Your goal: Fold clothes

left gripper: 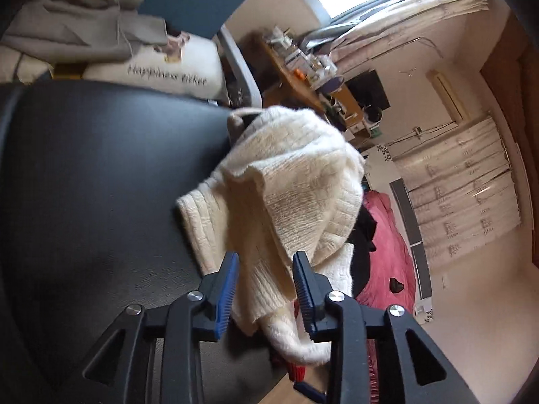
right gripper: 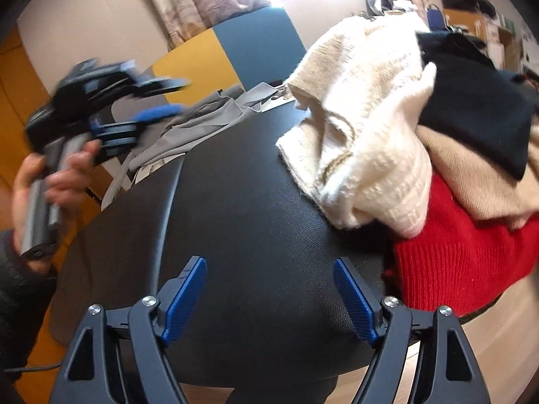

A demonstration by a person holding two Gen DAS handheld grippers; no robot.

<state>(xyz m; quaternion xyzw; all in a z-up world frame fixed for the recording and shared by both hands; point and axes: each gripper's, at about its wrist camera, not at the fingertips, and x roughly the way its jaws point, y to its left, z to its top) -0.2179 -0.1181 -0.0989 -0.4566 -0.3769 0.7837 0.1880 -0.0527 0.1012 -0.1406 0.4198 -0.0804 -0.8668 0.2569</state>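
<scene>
Both grippers, left (left gripper: 265, 294) and right (right gripper: 269, 298), are hanging wide apart, gripping nothing; cream knit (right gripper: 363, 128) is lying crumpled on the black seat (right gripper: 242, 208), awaiting folding

Two claws are in sight, the left claw (right gripper: 158, 97) and the right claw (right gripper: 269, 289), each with two blue-padded fingers, and one hand (right gripper: 43, 181) grips the left one. The pile on the black bench (right gripper: 242, 202) holds what look like four garments: one cream knit (right gripper: 363, 128), one black (right gripper: 478, 107), one tan (right gripper: 478, 175) and one red (right gripper: 458, 262). One grey garment (right gripper: 202, 124) lies apart, though blur may hide more.
</scene>
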